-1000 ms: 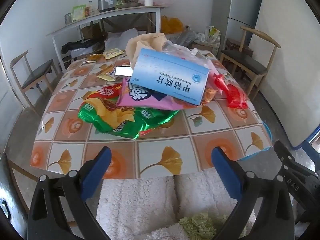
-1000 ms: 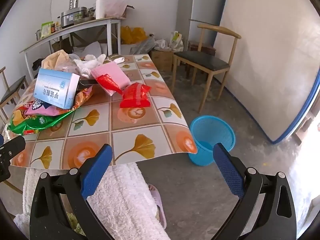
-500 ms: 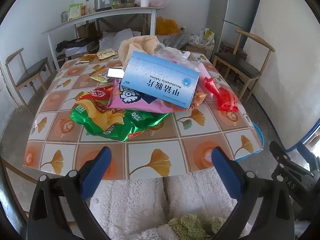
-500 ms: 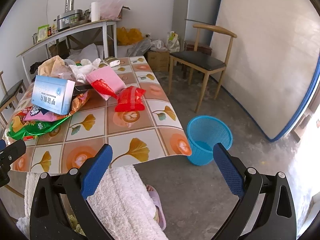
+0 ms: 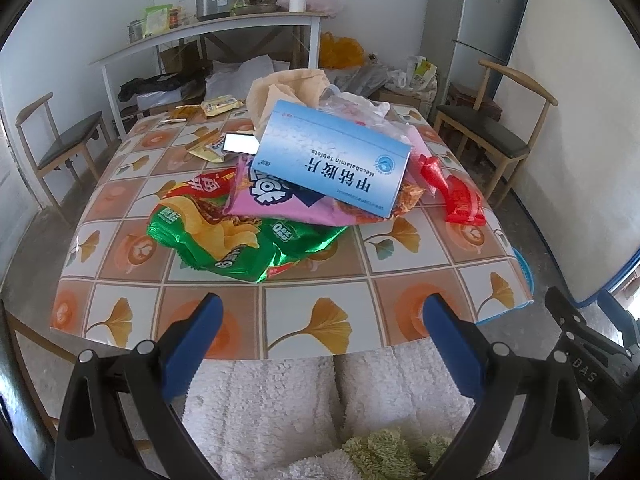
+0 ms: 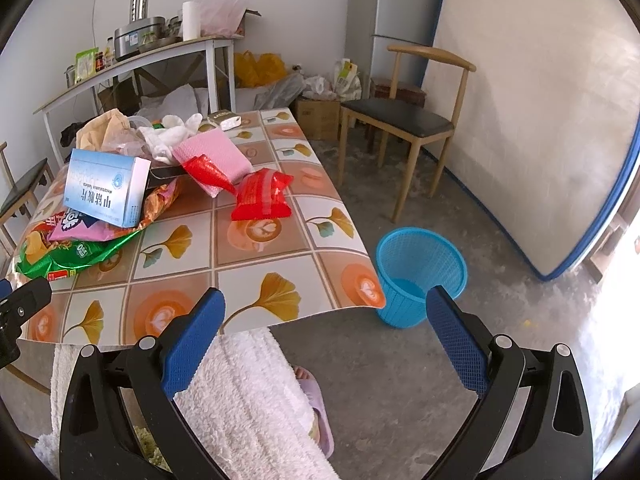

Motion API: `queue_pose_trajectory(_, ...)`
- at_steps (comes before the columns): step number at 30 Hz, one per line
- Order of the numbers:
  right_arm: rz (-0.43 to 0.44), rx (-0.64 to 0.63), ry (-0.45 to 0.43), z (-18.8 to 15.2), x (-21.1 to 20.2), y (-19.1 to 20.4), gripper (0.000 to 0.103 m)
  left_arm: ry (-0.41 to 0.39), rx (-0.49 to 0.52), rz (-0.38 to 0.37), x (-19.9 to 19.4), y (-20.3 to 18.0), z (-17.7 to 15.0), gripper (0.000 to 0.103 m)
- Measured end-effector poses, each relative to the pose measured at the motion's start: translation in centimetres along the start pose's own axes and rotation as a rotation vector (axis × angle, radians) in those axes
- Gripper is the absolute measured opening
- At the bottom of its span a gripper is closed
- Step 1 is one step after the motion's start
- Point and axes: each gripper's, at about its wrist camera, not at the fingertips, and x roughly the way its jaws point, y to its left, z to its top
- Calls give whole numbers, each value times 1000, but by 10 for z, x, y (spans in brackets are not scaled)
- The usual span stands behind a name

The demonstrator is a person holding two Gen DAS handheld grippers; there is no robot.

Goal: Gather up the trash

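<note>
Only from the right wrist, blue basket (image 6: 422,276) shows whole.

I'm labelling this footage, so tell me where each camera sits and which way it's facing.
Left wrist: on the left gripper, facing the trash pile; blue medicine box, green chip bag; own open fingers, right gripper's edge.
Right wrist: on the right gripper, aimed rightward past the table corner at the blue basket; open fingers, slippered foot.
Shared: box, chip bag, red packet.

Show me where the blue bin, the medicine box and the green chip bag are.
blue bin (image 6: 424,276): right wrist view, on its mesh wall.
medicine box (image 5: 336,164): left wrist view, on its printed top face.
green chip bag (image 5: 224,240): left wrist view, on its crumpled front.
</note>
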Motion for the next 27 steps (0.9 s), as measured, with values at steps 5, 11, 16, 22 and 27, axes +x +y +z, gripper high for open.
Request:
queue_pose_trajectory(5, 1, -1, -1, 0, 0, 0, 96, 4, -8, 7, 1, 3, 0, 98)
queue_pose_trajectory(11, 2, -4, 0, 2, 1, 2, 96, 4, -15, 14, 1, 6, 1, 98)
queue_pose_trajectory(16, 4, -4, 0, 5, 1, 2, 96, 2, -19, 18, 1, 8, 3, 98)
queue_pose_trajectory(22, 9, 6, -1, 9, 1, 3, 96, -2, -23, 27, 1, 10, 3, 98)
queue_pose_trajectory(27, 9, 7, 4, 9, 2, 2, 96, -1, -25, 25, 1, 12, 4, 98)
